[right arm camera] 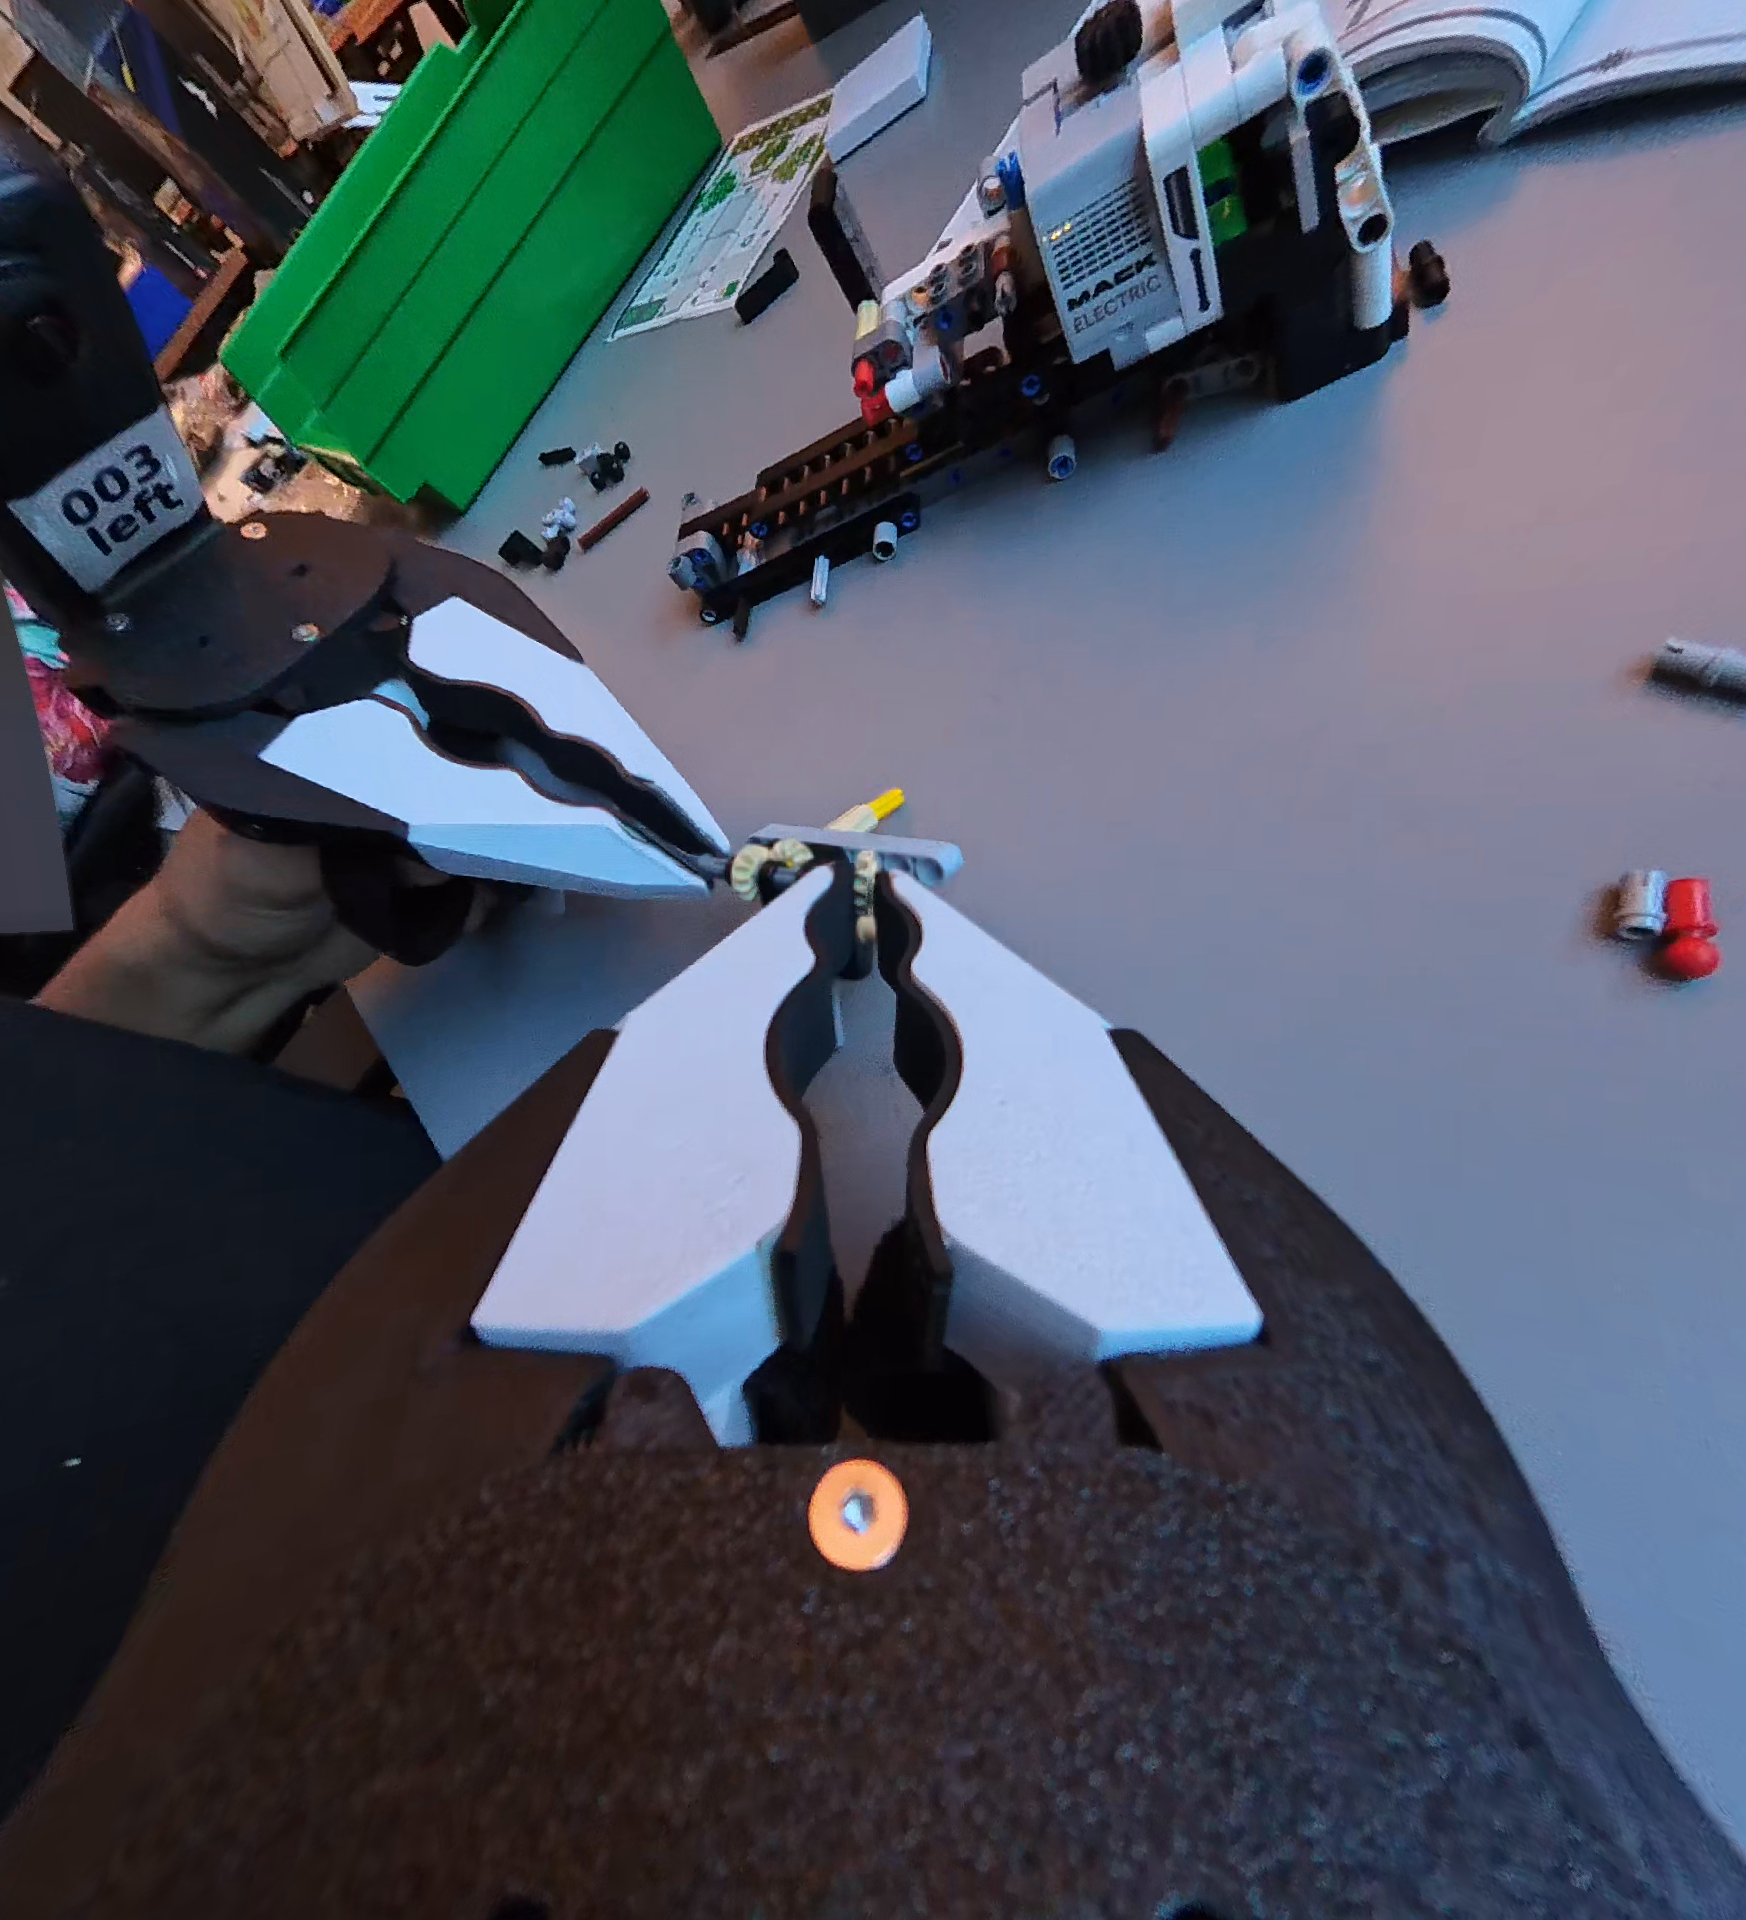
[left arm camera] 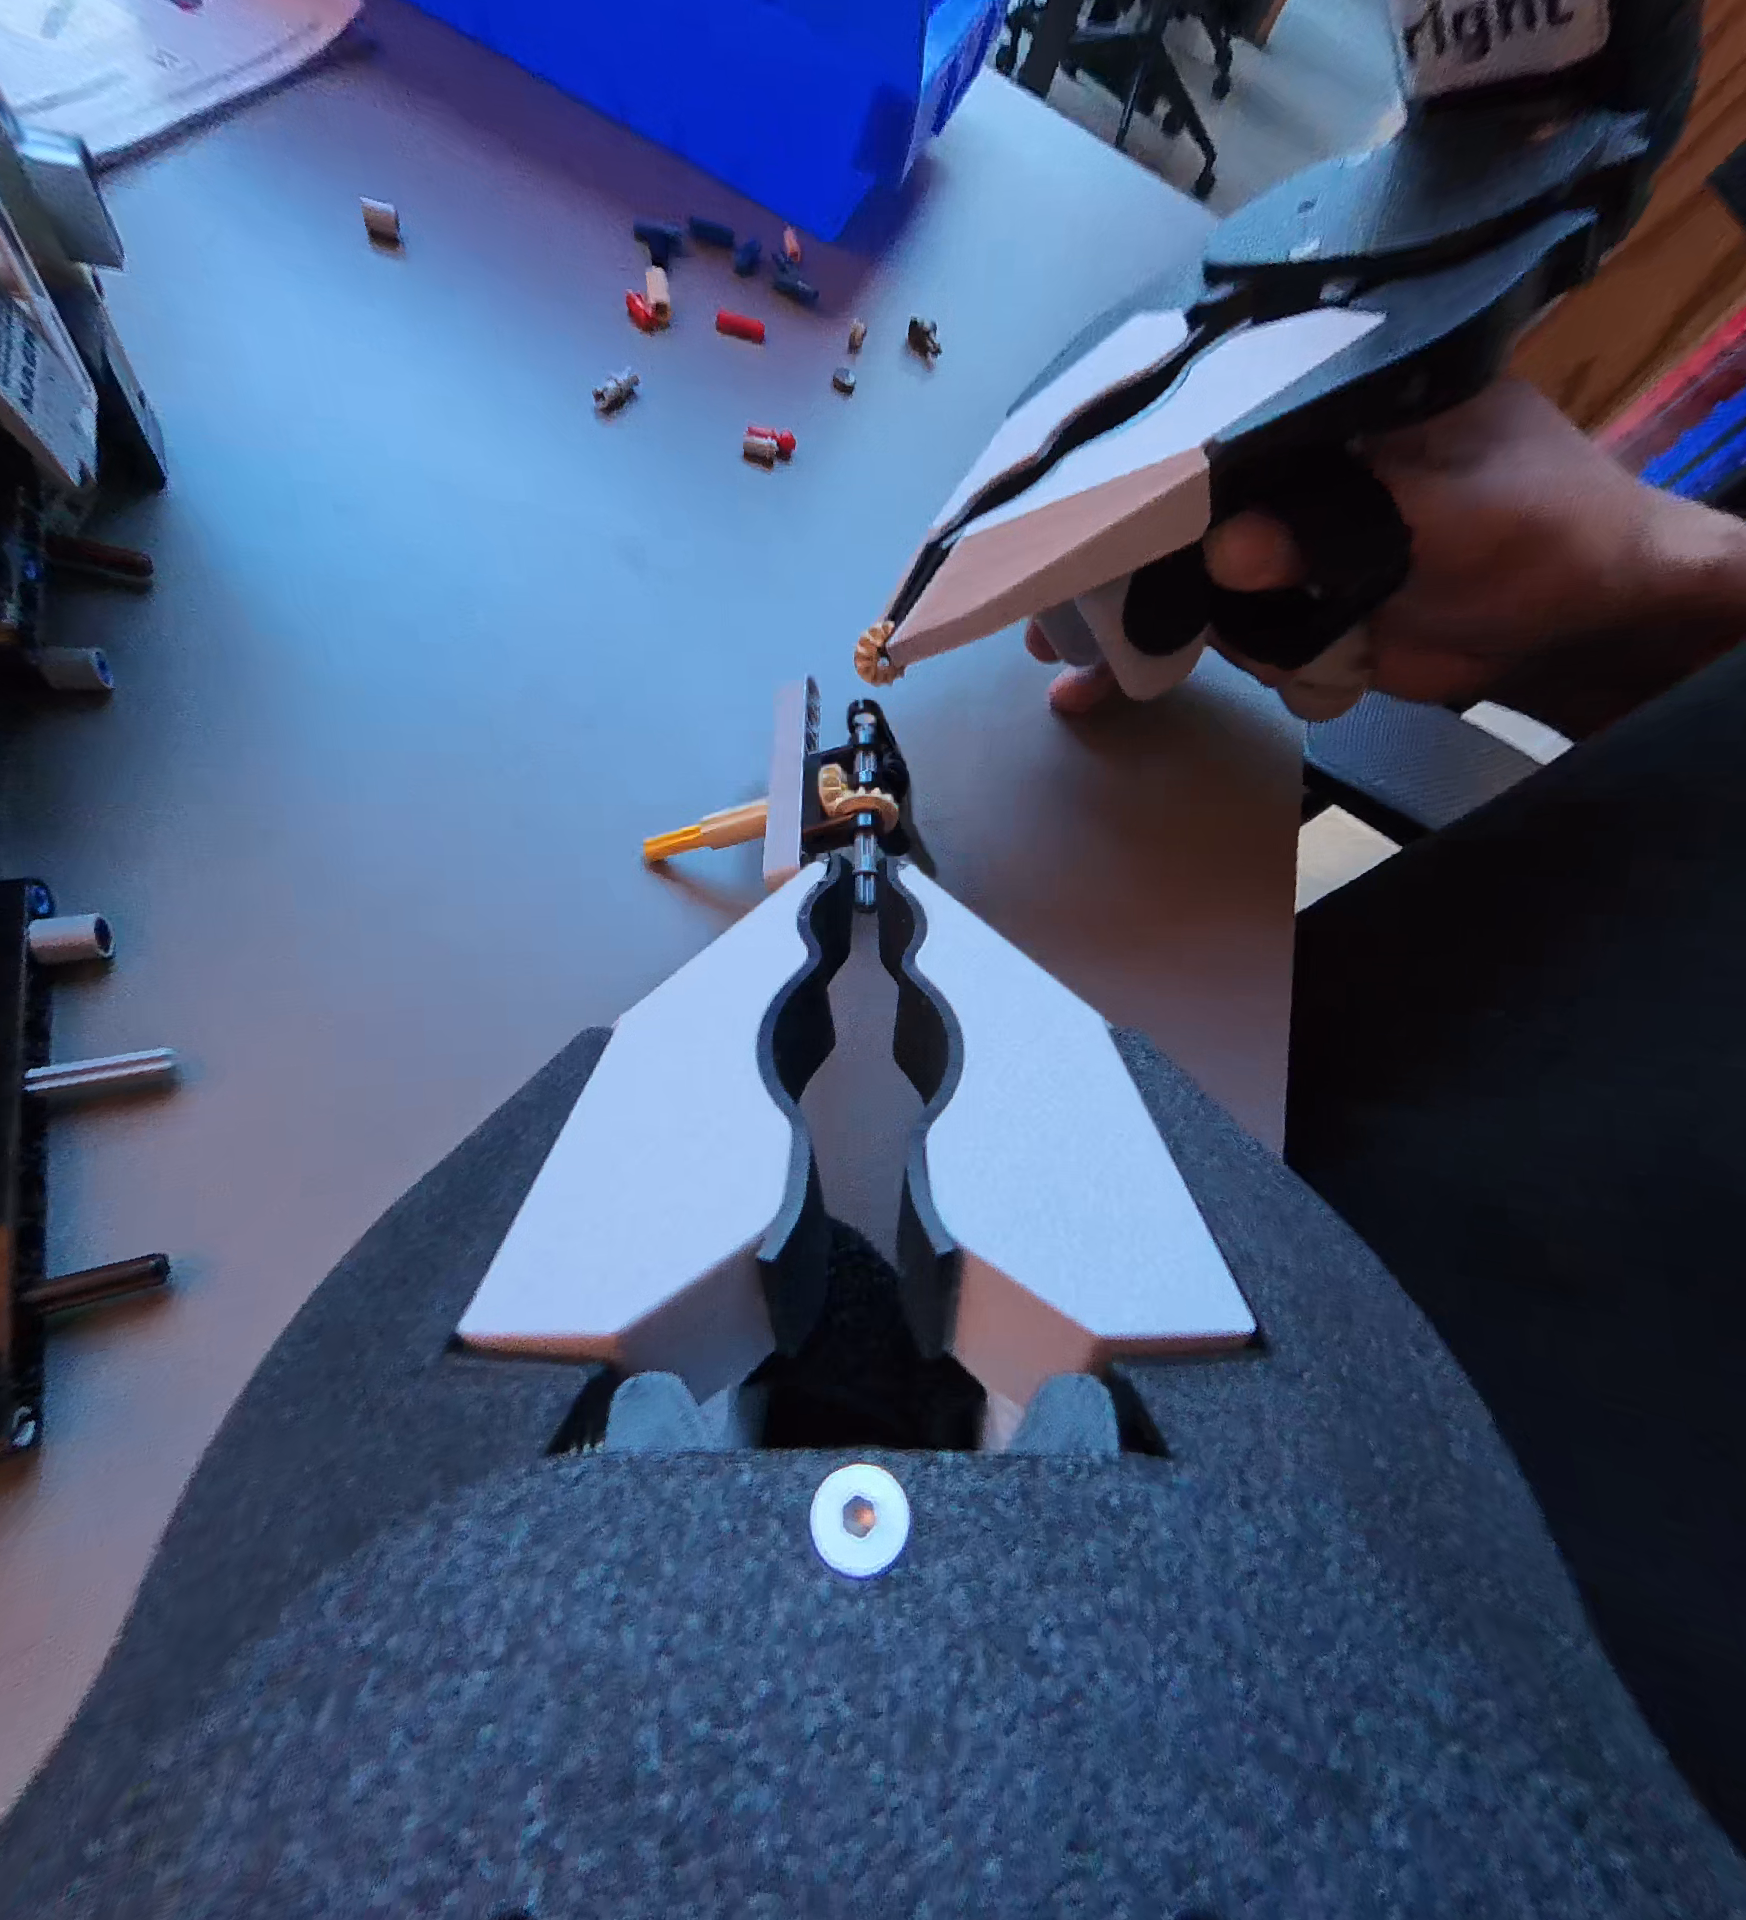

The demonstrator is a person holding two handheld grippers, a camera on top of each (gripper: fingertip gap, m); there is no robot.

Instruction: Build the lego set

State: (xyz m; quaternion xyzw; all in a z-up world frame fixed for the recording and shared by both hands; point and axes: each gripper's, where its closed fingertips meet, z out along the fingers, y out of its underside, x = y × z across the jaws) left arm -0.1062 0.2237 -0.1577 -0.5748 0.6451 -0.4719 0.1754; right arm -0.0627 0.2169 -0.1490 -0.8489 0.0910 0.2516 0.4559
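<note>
Pinching a tan gear, right tool — left tool clamps the assembly's axle.

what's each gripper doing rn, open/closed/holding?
Left gripper: closed on the metal axle of the small gear assembly.
Right gripper: closed on a tan gear, just above that assembly.
</note>
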